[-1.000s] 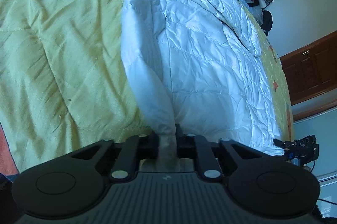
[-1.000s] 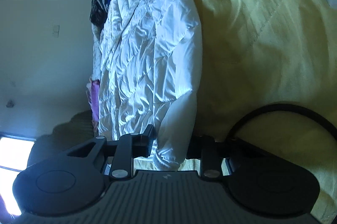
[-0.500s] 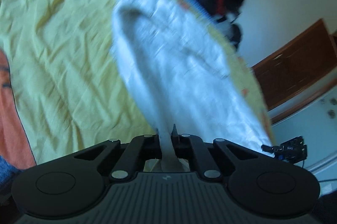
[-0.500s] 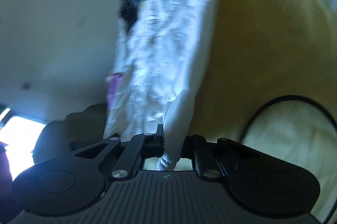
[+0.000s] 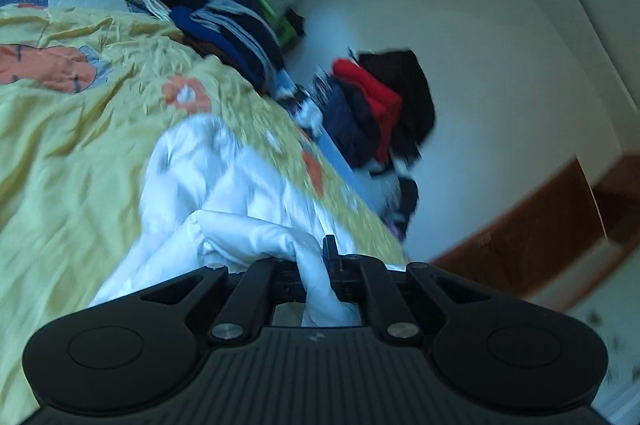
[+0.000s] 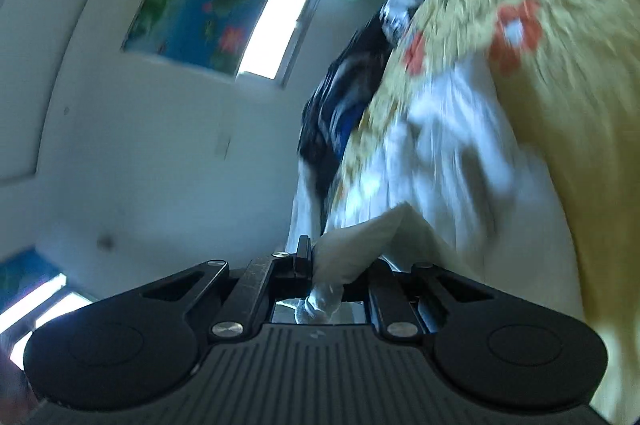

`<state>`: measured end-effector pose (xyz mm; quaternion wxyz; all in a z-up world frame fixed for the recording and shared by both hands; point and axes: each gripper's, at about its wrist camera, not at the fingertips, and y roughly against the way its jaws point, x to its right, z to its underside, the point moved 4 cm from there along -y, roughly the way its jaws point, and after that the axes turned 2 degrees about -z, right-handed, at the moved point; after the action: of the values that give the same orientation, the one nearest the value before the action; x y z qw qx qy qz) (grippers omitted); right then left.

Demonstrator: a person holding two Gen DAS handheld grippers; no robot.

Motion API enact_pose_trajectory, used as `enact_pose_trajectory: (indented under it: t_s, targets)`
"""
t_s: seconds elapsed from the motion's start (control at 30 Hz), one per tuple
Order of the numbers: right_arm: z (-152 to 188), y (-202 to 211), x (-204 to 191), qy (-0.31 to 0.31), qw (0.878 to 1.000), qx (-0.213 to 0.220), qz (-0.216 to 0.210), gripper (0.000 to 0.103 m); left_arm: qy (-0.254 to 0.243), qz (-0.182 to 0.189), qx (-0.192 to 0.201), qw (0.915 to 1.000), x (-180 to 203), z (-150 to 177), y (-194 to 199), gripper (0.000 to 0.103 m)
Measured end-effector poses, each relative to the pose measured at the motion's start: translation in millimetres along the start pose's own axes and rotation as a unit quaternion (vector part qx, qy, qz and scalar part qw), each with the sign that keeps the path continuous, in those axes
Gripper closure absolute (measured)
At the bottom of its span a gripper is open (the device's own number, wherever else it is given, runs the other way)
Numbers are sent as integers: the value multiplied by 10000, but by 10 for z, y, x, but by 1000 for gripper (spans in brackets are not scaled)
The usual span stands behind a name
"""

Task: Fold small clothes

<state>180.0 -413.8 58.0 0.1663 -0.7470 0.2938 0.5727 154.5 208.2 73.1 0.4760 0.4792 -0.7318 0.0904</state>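
I see the bed, covered by a yellow bedspread (image 5: 80,145) with orange flower prints. On it lie a white padded jacket (image 5: 208,193) and, along its far edge, piled dark clothes (image 5: 240,37).

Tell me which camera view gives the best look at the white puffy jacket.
The left wrist view: the white puffy jacket is less blurred there, its bunched folds readable on the yellow bedspread, a sleeve pinched in the left gripper. The right wrist view shows it smeared by motion, one cuff clamped in the right gripper.
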Motion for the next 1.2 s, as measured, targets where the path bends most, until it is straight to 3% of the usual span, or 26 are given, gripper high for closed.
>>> enact_pose_trajectory:
  t_s: [0.17, 0.3, 0.57, 0.67, 0.77, 0.8, 0.83, 0.87, 0.9, 0.97, 1.03, 1.1, 1.13, 1.2]
  targets:
    - [-630, -743, 306, -282, 9987, 241, 345, 90, 407, -496, 105, 9979, -240, -447, -784, 98]
    - [-977, -1201, 595, -237, 9957, 293, 848, 90, 303, -953, 69, 9950, -399, -647, -1249, 98]
    - [-1105, -1629, 1285, -464, 9869, 193, 1532, 94, 498, -1520, -245, 9868, -852, -562, -1815, 96]
    - [-1069, -1646, 1382, -625, 9882, 183, 1386, 89, 537, -1485, -301, 9870, -883, -534, -1823, 96]
    - [-1083, -1590, 1372, -866, 9894, 141, 1160, 75, 821, -1427, -445, 9853, -870, -584, -1748, 89]
    - [-1105, -1549, 1348, -1003, 9894, 242, 1026, 59, 943, -1385, -406, 9850, -848, -622, -1697, 82]
    - [-1132, -1483, 1289, -1061, 9902, 403, 811, 36, 1016, -1270, -306, 9862, -797, -659, -1607, 77]
    - [-1145, -1401, 1203, -1047, 9912, 594, 545, 27, 1000, -1085, -131, 9890, -717, -700, -1496, 66]
    - [-1154, -1315, 1095, -975, 9915, 794, 335, 15, 900, -903, 102, 9918, -608, -745, -1356, 48]
    - [-1162, -1192, 856, -642, 9931, 971, 156, 14, 600, -770, 725, 9926, -359, -818, -1060, 25]
    - [-1133, -1131, 635, -171, 9949, 940, 326, 16, 30, -959, 1355, 9861, -89, -832, -811, 23]
    - [-1058, -1145, 429, 503, 9923, 840, 759, 17, -850, -1561, 1675, 9697, 188, -771, -770, 23]
    - [-1001, -1195, 327, 962, 9864, 760, 1093, 19, -1349, -1926, 1799, 9552, 314, -700, -817, 23]
    - [-870, -1356, 181, 1843, 9646, 633, 1776, 21, -2258, -2636, 1924, 9179, 503, -514, -1034, 23]
